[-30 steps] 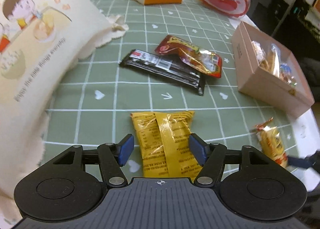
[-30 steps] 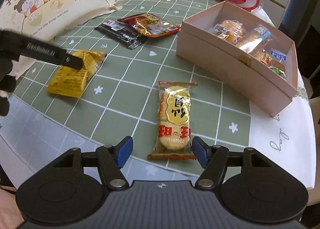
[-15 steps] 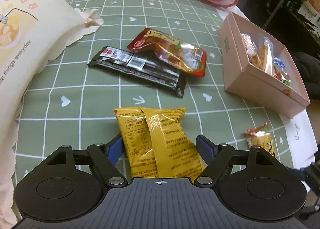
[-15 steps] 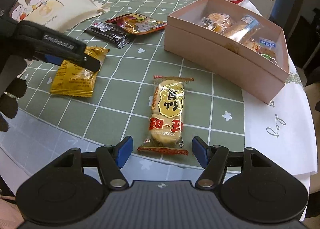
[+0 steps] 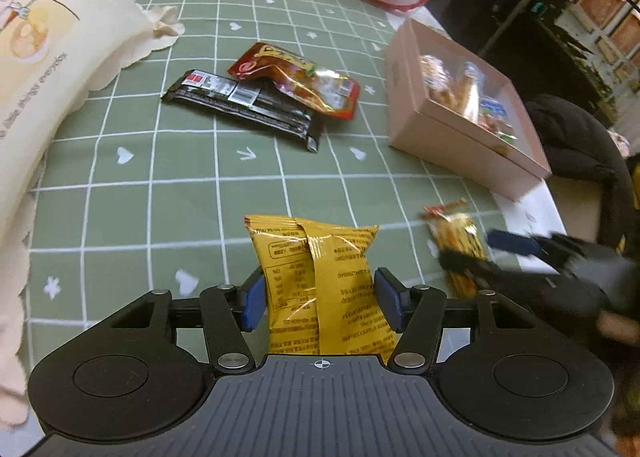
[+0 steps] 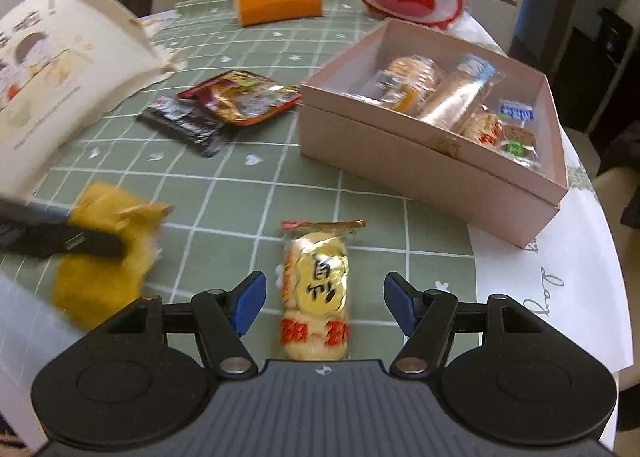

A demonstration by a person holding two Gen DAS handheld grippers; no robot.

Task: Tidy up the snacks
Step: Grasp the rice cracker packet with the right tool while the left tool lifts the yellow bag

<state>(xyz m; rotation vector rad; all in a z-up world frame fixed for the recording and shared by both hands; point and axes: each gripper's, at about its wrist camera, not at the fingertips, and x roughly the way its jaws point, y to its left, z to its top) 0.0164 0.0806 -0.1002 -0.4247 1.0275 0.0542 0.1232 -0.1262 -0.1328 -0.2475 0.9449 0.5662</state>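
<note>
Left gripper (image 5: 320, 299) has closed in vs 0.5 s ago: its blue pads now press both sides of the yellow snack pack (image 5: 322, 281), gripping it at the near edge of the green-check surface (image 5: 160, 193). Right gripper (image 6: 323, 303) is wide open, straddling the rice cracker pack (image 6: 314, 289) w/o touching; it has moved fwd over the pack since earlier. Pink box (image 6: 420, 173) w/ snacks sits far right. Black bar (image 5: 244, 107) & red pouch (image 5: 296, 79) lie mid-surface, unmoved.
</note>
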